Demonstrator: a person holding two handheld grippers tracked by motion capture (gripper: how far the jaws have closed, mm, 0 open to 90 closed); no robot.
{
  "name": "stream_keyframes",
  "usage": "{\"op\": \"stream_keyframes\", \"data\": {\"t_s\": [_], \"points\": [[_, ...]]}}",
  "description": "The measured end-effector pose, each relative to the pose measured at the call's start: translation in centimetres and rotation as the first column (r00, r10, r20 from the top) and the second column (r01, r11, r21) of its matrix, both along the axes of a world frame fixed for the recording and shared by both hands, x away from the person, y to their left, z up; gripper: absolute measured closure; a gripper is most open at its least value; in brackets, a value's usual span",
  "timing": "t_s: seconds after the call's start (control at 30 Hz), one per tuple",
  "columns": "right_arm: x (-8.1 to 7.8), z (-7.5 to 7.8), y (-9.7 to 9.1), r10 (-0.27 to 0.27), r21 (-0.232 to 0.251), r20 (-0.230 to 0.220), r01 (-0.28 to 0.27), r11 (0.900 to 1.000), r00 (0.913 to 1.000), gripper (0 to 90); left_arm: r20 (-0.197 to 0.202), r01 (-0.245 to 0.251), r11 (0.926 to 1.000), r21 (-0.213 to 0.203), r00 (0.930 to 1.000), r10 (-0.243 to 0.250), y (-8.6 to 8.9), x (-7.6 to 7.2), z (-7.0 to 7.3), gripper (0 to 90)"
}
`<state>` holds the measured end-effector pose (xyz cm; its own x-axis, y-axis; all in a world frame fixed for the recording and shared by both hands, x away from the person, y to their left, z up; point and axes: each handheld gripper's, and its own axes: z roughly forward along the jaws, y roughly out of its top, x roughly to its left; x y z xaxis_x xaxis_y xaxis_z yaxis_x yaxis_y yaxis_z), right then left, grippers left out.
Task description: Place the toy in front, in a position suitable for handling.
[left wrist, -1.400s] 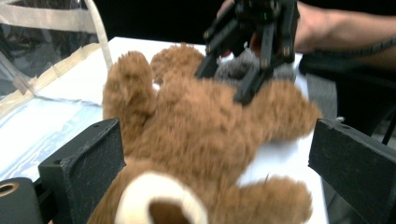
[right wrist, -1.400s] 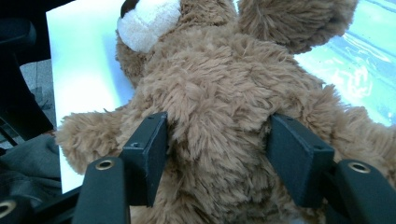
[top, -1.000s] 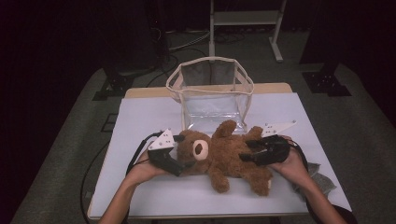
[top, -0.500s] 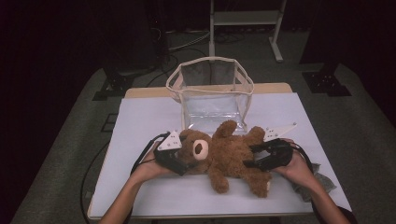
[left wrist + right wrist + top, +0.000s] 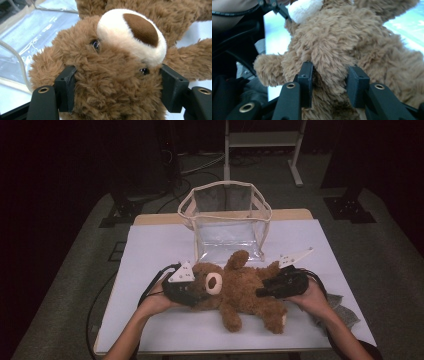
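Scene: As two hand-held grippers close in from either end, a bear [image 5: 240,290] lies on its back on the table [image 5: 150,250], just in front of a clear bag [image 5: 225,220].
Left gripper: the left gripper [image 5: 192,295] has its jaws either side of the bear's head; in the left gripper view the black pads [image 5: 66,87] sink into the fur at both temples, muzzle [image 5: 132,35] pointing up and away between them. The jaws have just been closing and now clamp the head at roughly half their spread.
Right gripper: the right gripper [image 5: 262,291] pinches a fold of the body; the right gripper view shows its pads [image 5: 305,82] pressed into thick fur at the flank, one leg [image 5: 268,70] sticking out beside the near jaw. These jaws too have just been closing, and stand narrower than the other pair.
Step in hand: by the look of it, the grasp itself, both ends taken, the bear not yet off the table.
Bag: it stands open-mouthed beyond both grippers, its near wall close to the bear's raised arm [image 5: 235,260].
Next move: likely a level lift with both hands together, high enough to clear the bag's rim [image 5: 200,195], then forward and down into the opening; soft fur may slip, so both grips need to hold firm.
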<state>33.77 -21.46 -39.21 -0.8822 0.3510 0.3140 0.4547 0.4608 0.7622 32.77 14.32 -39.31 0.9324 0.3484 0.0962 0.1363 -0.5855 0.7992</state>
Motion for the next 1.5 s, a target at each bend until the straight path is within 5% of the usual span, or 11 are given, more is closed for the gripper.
{"op": "stream_keyframes", "data": {"t_s": [0.23, 0.37, 0.6, 0.73, 0.9, 1.0, 1.23, 1.43, 1.47, 1.5], "points": [[-1.3, 0.3, 1.1, 0.066, -0.021, -0.019, -0.067, 0.9976, 0.9976, 58.0, -0.082, 0.015, 0.9999, -0.004, 0.9965, -0.015, 1.5, -2.4, 0.7, 27.8], [-1.0, 0.2, 1.0, 0.028, -0.044, 0.013, -0.027, 0.9987, 0.9995, 51.7, -0.091, -0.029, 0.9991, -0.031, 0.9955, 0.026, 1.6, -2.4, 0.3, 18.9], [-0.4, -0.1, 0.8, -0.003, -0.009, 0.024, 0.003, 1.0, 0.9997, 47.6, -0.052, -0.011, 0.9976, -0.068, 0.9986, 0.008, 0.4, -1.4, 0.4, 7.0], [-0.5, -0.1, 0.3, -0.005, 0.02, 0.019, 0.004, 0.9998, 0.9998, 43.3, -0.033, -0.003, 0.9995, -0.03, 0.9995, 0.002, -0.3, -0.9, -0.1, 7.1], [-1.3, 0.7, -2.8, -0.072, -0.006, 0.072, 0.073, 0.9973, 0.9948, 38.8, -0.014, 0.009, 0.9995, -0.032, 0.9998, -0.009, -0.1, -0.9, -0.4, 9.1], [-1.8, 0.8, -5.7, -0.151, -0.046, 0.091, 0.155, 0.9868, 0.9844, 37.9, -0.02, 0.01, 0.9991, -0.042, 0.9997, -0.011, 0.0, -0.8, -0.5, 9.2], [-2.5, -1.2, -11.3, -0.292, -0.154, 0.105, 0.306, 0.9397, 0.9507, 36.8, -0.024, 0.046, 0.9989, -0.001, 0.9986, -0.046, -0.3, -0.6, 0.0, 9.0], [-2.5, -4.0, -13.0, -0.345, -0.246, 0.1, 0.359, 0.9003, 0.9332, 50.3, -0.053, 0.057, 0.9983, 0.004, 0.997, -0.057, -0.7, 0.0, 0.1, 6.4], [-2.5, -4.9, -12.9, -0.358, -0.286, 0.103, 0.372, 0.883, 0.9281, 53.3, -0.05, 0.058, 0.9983, 0.002, 0.9971, -0.058, -0.6, 0.0, 0.0, 6.3], [-2.7, -5.3, -12.9, -0.362, -0.289, 0.121, 0.382, 0.8777, 0.9242, 54.2, -0.045, 0.058, 0.9983, -0.003, 0.9973, -0.058, -0.5, -0.1, -0.1, 6.3]]}}
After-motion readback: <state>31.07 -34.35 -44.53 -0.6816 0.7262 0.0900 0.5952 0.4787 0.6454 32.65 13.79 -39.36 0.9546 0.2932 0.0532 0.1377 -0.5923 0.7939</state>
